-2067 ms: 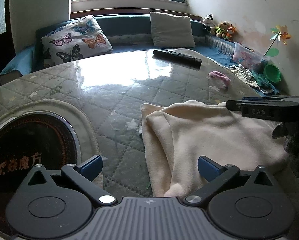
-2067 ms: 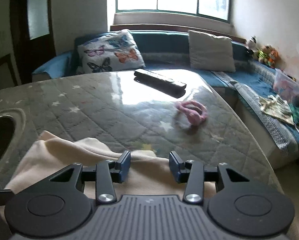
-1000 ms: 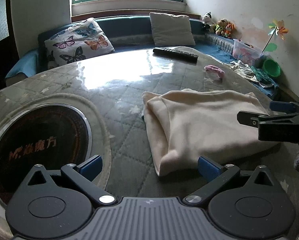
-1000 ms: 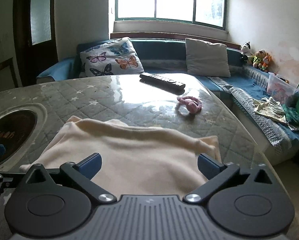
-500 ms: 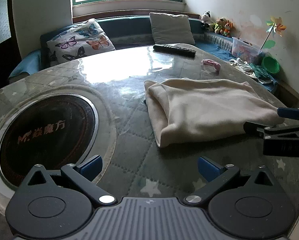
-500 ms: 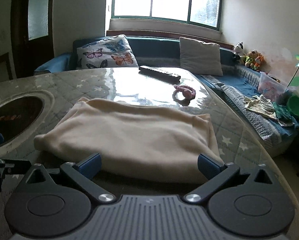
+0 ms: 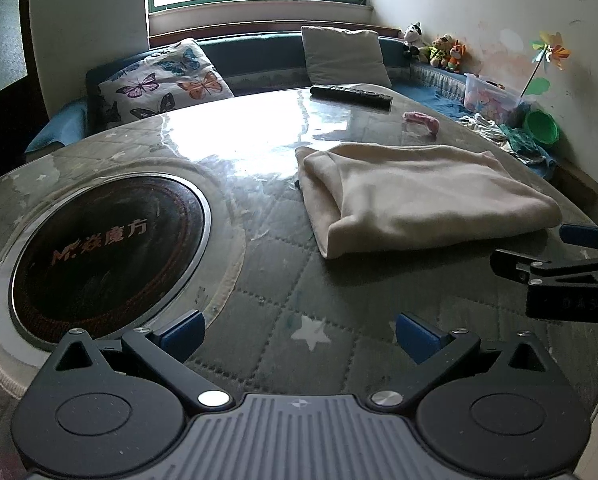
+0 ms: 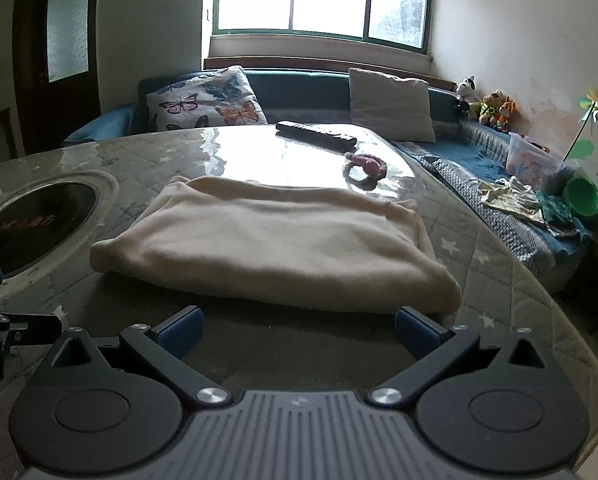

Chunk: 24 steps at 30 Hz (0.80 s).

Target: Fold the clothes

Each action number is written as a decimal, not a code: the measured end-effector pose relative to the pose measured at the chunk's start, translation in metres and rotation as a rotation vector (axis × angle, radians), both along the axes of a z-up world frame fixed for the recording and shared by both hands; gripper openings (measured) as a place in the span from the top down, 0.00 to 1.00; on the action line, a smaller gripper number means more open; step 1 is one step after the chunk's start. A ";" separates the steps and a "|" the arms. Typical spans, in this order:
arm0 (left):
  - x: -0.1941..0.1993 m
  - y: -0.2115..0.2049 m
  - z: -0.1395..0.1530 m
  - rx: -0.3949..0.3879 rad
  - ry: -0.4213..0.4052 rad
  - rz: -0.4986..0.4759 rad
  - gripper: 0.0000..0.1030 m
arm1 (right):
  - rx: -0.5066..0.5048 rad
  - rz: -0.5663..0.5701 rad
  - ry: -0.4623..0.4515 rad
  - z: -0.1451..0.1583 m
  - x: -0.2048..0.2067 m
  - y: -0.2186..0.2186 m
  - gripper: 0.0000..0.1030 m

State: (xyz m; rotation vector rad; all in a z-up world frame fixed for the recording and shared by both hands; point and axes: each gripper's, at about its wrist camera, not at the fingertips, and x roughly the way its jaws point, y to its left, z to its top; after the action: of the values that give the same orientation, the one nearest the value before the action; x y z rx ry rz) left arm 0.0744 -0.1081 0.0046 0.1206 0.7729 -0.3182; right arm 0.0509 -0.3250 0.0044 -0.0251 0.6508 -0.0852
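The cream fleece garment lies folded into a thick, tidy rectangle on the quilted table, just ahead of the right gripper and ahead and to the right of the left gripper. At least two layers show at its end toward the left gripper, where a lower layer sticks out a little under the upper one; the rounded fold edge faces the right gripper. As far as the task goes, this piece already lies as folding would leave it: flat, compact, edges roughly square. Whether another fold is meant, I cannot judge. No other clothes wait on the table; some loose fabric lies on the bench to the right, and whether it belongs to the job is unclear.

The bundle's long axis runs across the right gripper's view, left to right, with a slight slant, its right end nearer. From the left gripper it stretches away to the right, its layered short end nearest.

Both grippers stand spread wide, holding nothing, and both are apart from the cloth. The right gripper's fingers show at the right edge of the left wrist view.

Beyond the garment lie a pink hair tie and a remote control. An inset round cooktop sits ahead and left of the left gripper.
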 end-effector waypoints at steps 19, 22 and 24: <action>-0.020 -0.002 0.000 0.004 -0.021 -0.021 0.00 | 0.020 -0.021 0.005 -0.003 -0.021 0.008 0.00; -0.023 -0.004 0.000 0.007 -0.025 -0.028 0.00 | 0.022 -0.022 0.003 -0.002 -0.023 0.008 0.00; -0.025 -0.004 0.000 0.007 -0.027 -0.031 0.00 | 0.024 -0.022 0.001 -0.002 -0.025 0.009 0.00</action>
State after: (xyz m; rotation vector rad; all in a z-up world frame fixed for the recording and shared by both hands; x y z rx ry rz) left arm 0.0499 -0.1125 0.0049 0.1435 0.7459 -0.3421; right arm 0.0260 -0.3163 0.0026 0.0050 0.6529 -0.0992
